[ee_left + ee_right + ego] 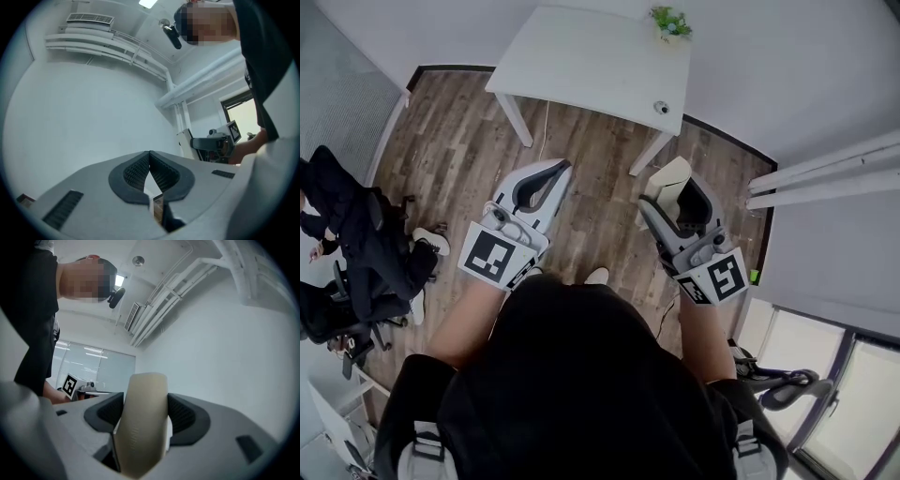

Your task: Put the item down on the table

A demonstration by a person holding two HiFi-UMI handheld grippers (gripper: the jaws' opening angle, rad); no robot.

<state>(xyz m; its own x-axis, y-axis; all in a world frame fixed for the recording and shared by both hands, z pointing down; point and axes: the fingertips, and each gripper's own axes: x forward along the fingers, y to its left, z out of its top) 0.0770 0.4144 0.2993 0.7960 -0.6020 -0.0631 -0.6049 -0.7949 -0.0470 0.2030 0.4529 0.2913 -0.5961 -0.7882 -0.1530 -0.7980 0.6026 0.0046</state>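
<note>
**Right gripper [682, 199] clenched on cream item [142, 423], short of the table [581, 56]**

Jaws set wide, pads pressed on both broad sides of the round-topped item, upright between them. Left gripper [150, 157]: jaws closed tip to tip, nothing between. Both held out before a black-shirted torso [572, 375], above wood-plank floor [581, 155]. To the left, black chair [356, 253] draped in dark clothing, white shoes [431, 240] beside it. Farther on, white table in the room's corner, well apart from the item. Small green plant [671, 22] at its far right corner, small round object [661, 108] near its right edge. White walls [787, 75] behind, white pipes [825, 174] along the right one.
</note>
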